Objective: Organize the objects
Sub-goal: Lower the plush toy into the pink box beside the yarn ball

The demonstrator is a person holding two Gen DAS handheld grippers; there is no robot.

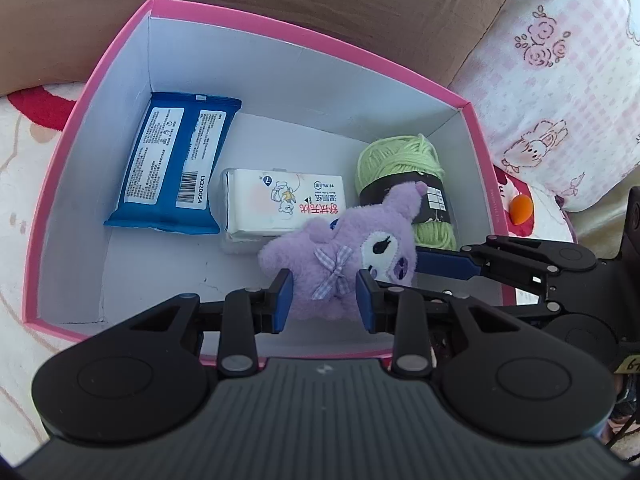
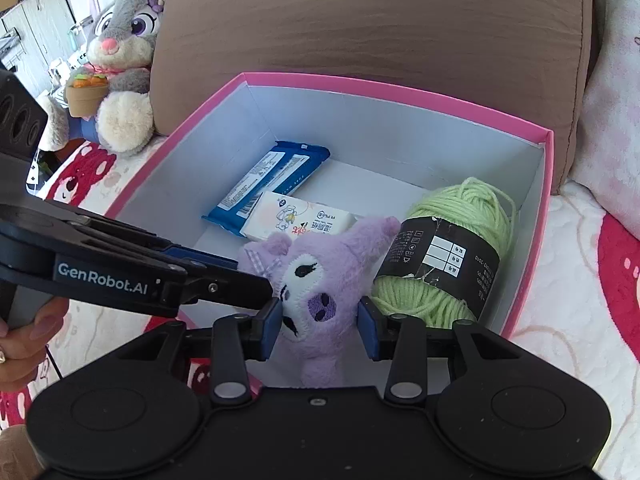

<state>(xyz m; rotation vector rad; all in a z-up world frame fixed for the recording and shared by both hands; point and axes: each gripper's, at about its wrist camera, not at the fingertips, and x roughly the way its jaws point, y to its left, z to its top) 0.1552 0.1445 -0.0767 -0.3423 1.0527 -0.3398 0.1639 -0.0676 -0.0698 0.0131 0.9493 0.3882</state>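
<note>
Pinching the purple plush toy (image 1: 340, 256) from both sides above the pink box (image 1: 64, 160), left gripper (image 1: 325, 300) and right gripper (image 2: 320, 330) are finishing packing beside wipes (image 1: 176, 164), tissue pack (image 1: 284, 204) and green yarn (image 1: 404, 160), release remaining.

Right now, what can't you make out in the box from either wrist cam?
- Purple plush: its underside, and whether it touches the floor of the pink box; hidden by the left gripper and right gripper.
- White tissue pack: near end covered by the plush in both views.
- Green yarn: label print too small to read in the right wrist view.
- Blue wipes pack: only its back label shows; the front is face down.
</note>
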